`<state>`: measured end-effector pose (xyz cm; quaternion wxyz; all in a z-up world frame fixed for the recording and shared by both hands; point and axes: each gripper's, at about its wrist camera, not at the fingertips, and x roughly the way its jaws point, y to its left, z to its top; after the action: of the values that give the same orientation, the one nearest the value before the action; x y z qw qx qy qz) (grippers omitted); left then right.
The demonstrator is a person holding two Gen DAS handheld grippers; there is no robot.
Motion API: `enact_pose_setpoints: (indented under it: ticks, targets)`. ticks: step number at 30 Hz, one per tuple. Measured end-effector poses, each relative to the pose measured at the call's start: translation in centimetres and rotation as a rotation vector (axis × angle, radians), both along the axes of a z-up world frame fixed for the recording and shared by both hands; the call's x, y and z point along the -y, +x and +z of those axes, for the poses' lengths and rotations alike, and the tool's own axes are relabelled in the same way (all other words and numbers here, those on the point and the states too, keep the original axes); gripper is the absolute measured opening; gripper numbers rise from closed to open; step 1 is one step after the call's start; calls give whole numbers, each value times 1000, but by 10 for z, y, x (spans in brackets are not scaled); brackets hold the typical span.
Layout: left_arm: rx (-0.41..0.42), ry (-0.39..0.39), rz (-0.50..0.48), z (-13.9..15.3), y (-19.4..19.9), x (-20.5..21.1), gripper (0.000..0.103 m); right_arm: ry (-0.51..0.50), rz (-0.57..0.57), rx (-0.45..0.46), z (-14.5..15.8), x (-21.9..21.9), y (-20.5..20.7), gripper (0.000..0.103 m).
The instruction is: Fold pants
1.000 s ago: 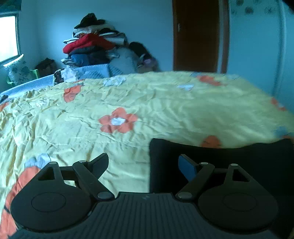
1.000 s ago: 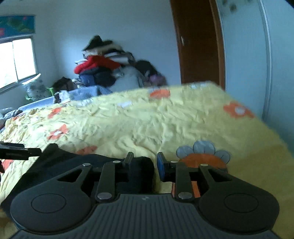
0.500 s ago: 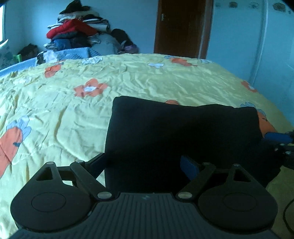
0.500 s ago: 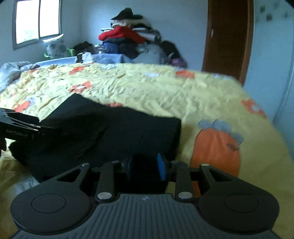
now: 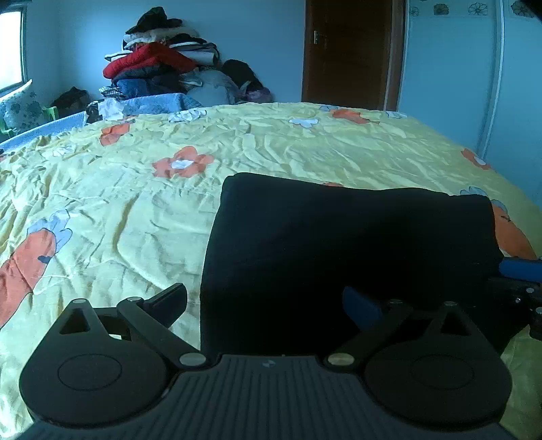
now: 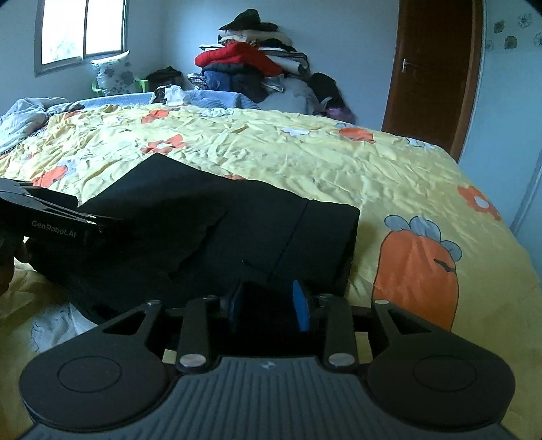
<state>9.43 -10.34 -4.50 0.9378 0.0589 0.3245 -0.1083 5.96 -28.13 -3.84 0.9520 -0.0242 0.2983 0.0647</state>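
Note:
Black pants (image 5: 349,243) lie folded into a rectangle on the yellow flowered bedspread (image 5: 135,203). They also show in the right wrist view (image 6: 210,233). My left gripper (image 5: 267,301) is open, its fingers spread wide over the pants' near left edge, holding nothing. My right gripper (image 6: 267,304) has its blue-padded fingers a little apart at the pants' near right edge, with dark cloth between them; whether they pinch it is unclear. The right gripper's fingertips (image 5: 518,269) show at the right in the left wrist view. The left gripper's body (image 6: 44,220) shows at the left in the right wrist view.
A heap of clothes (image 5: 159,67) stands beyond the bed's far side. A brown door (image 5: 349,54) is at the back right. A window (image 6: 81,28) and a pillow (image 6: 113,76) are at the back left. A crumpled white blanket (image 6: 20,118) lies far left.
Both grippers have drawn back and up from the pants, so the folded rectangle now lies in view. The right gripper's fingers have opened somewhat.

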Motion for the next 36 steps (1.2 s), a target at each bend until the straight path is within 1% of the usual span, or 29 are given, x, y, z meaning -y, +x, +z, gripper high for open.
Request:
enact_pose_setpoints:
  ticks: [2,3,4,6,9,12,14,16,17,19,22,25,29,31,34,36]
  targets:
    - [3,3,3,1,-2,0,101,-15,-4,0,0,-2,-1,34]
    - [5,4,3,1,-3,-1,101,-25,-8,-1,0,-2,-1,39]
    - [6,4,3,2,-4,-2,101,-39,-16,-2,0,-3,-2,50]
    - [5,1,7,2,-7,-5,101,-66,-37,-7,-1,-2,-3,62]
    - [7,-14,11,5,-13,-15,101,-31,-45,-2,1,5,-6,62]
    - [31,-12,29,6,-20,-25,101,-43,-54,34,6,3,-10,62]
    - [38,-13,38,5,-22,-32,102,-24,-59,50,8,4,-9,62]
    - [37,-16,30,2,-22,-37,103,-2,-47,29,4,6,-4,63]
    - [32,-18,23,0,-21,-38,103,-7,-36,5,-1,6,-1,64]
    - [32,-36,23,-3,-22,-41,103,6,-34,2,-6,9,-1,72]
    - [40,-47,31,-7,-23,-41,103,92,-52,-7,-12,22,-2,78]
    - [55,-46,34,-9,-26,-40,103,141,-65,0,-18,29,-4,85]
    - [61,-55,44,-11,-26,-42,103,155,-86,1,-20,31,-3,91]
    - [57,-64,50,-12,-26,-43,103,160,-99,-7,-21,32,-2,103]
    - [39,-96,60,-13,-24,-47,103,192,-113,-20,-23,37,0,103]
    - [21,-127,68,-14,-22,-51,103,187,-114,-20,-23,36,0,103]
